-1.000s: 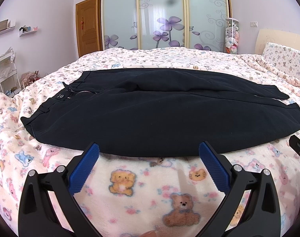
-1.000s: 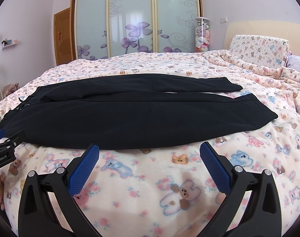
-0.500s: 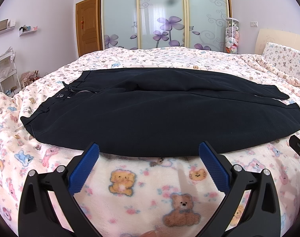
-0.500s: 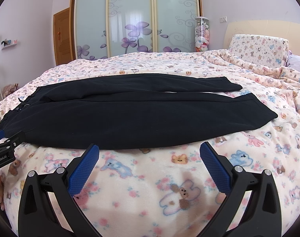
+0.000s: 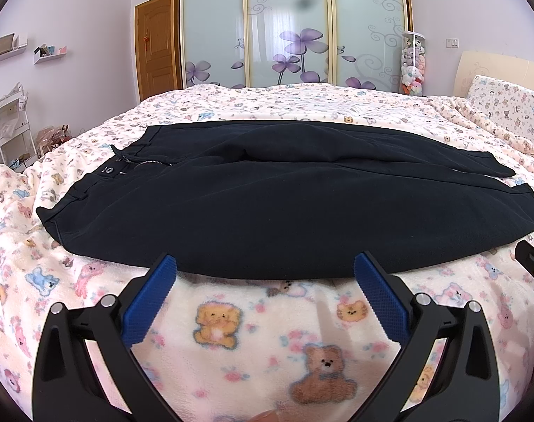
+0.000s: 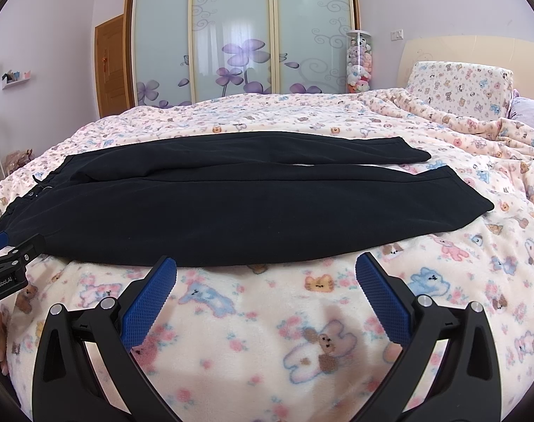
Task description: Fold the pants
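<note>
Dark navy pants [image 5: 267,204] lie flat across the bed, waistband with zipper and button at the left, legs running to the right; they also show in the right wrist view [image 6: 231,207]. My left gripper [image 5: 265,270] is open and empty, hovering just before the near edge of the pants. My right gripper [image 6: 265,270] is open and empty, also just short of the near edge, further toward the legs. Each gripper shows at the side edge of the other's view.
The bed is covered by a pink blanket with bear print [image 5: 252,344]. A pillow [image 6: 456,84] and headboard are at the right. Sliding wardrobe doors [image 5: 291,28] and a wooden door stand behind the bed. A white rack stands at far left.
</note>
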`<action>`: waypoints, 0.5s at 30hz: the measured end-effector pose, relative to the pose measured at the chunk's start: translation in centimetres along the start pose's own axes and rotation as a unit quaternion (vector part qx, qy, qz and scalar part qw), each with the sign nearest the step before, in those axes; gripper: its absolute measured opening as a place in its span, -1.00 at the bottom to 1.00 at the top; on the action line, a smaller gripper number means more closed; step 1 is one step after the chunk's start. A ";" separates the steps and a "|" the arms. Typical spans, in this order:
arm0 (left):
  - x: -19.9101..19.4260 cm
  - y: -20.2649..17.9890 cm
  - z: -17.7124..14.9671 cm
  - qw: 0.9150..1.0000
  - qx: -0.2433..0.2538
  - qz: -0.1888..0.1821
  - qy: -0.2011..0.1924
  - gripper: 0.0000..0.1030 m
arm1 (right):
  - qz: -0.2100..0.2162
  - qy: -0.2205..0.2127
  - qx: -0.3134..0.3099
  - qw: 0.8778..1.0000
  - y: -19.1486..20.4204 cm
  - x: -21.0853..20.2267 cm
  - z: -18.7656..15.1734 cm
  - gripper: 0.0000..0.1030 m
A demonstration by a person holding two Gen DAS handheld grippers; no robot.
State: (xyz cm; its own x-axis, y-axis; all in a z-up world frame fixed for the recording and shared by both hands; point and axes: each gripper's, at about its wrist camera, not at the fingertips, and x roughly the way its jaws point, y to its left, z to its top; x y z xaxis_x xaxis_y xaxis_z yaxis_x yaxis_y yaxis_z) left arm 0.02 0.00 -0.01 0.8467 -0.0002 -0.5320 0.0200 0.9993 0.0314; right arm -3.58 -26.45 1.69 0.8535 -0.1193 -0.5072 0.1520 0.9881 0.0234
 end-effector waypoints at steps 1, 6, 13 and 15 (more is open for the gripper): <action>0.0 0.0 0.0 1.000 0.000 0.000 0.000 0.97 | 0.001 0.000 0.000 1.000 0.0 0.0 0.0 0.97; 0.1 0.1 0.1 1.000 -0.004 -0.009 0.006 0.97 | 0.025 0.003 0.018 1.000 -1.0 -0.1 0.4 0.97; -0.3 0.7 2.7 1.000 -0.029 -0.011 -0.003 0.97 | 0.028 0.014 0.076 0.997 -5.3 1.5 5.5 0.97; -0.5 0.6 4.1 0.999 -0.032 -0.004 -0.016 0.97 | 0.031 0.023 0.113 0.993 -7.3 2.7 8.0 0.97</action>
State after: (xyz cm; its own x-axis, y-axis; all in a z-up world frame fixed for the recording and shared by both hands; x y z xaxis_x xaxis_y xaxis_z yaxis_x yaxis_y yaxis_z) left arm 1.76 0.46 3.72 0.8630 -0.0089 -0.5052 -0.0063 0.9996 -0.0284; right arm 1.59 -34.80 7.04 0.8418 -0.0483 -0.5376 0.2115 0.9459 0.2461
